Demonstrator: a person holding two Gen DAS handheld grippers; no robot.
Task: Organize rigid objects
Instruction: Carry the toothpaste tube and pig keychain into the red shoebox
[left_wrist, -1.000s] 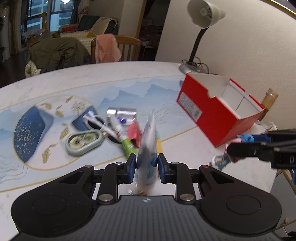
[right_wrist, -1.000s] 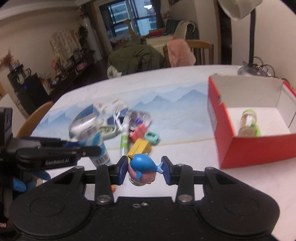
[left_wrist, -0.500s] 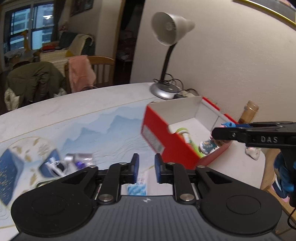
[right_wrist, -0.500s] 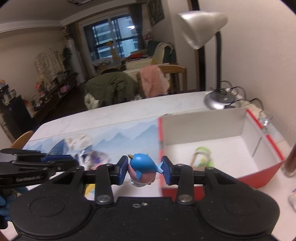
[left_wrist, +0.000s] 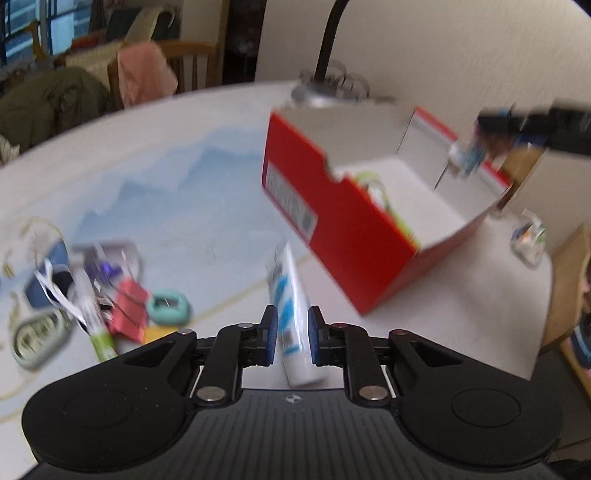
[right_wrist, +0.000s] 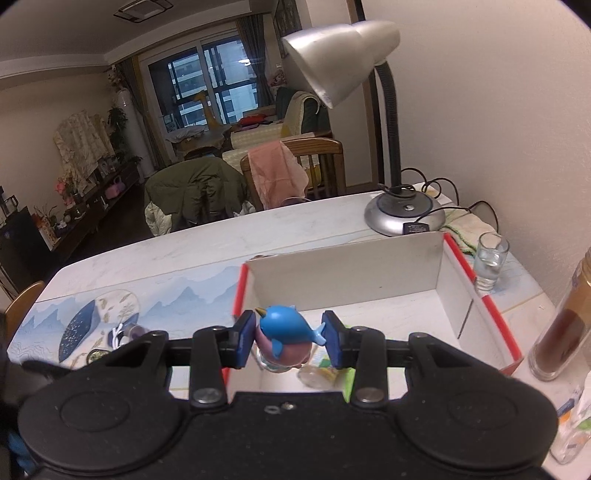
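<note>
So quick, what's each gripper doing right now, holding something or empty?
Left gripper: closed on a white and blue tube.
Right gripper: closed on a blue whale toy, over the red box.

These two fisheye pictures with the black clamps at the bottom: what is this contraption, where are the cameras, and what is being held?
There is no robot here. A person holds a two-finger gripper in each hand, and each one carries a camera looking forward along its fingers. The black shape at the bottom of each picture is the tool itself.

In the left hand's view, the left gripper is shut on a white and blue tube, above the table and short of the red box. A pile of small items lies to its left.

In the right hand's view, the right gripper clamps a blue whale toy over the open box, where a small bottle already lies. A desk lamp stands behind.
</note>
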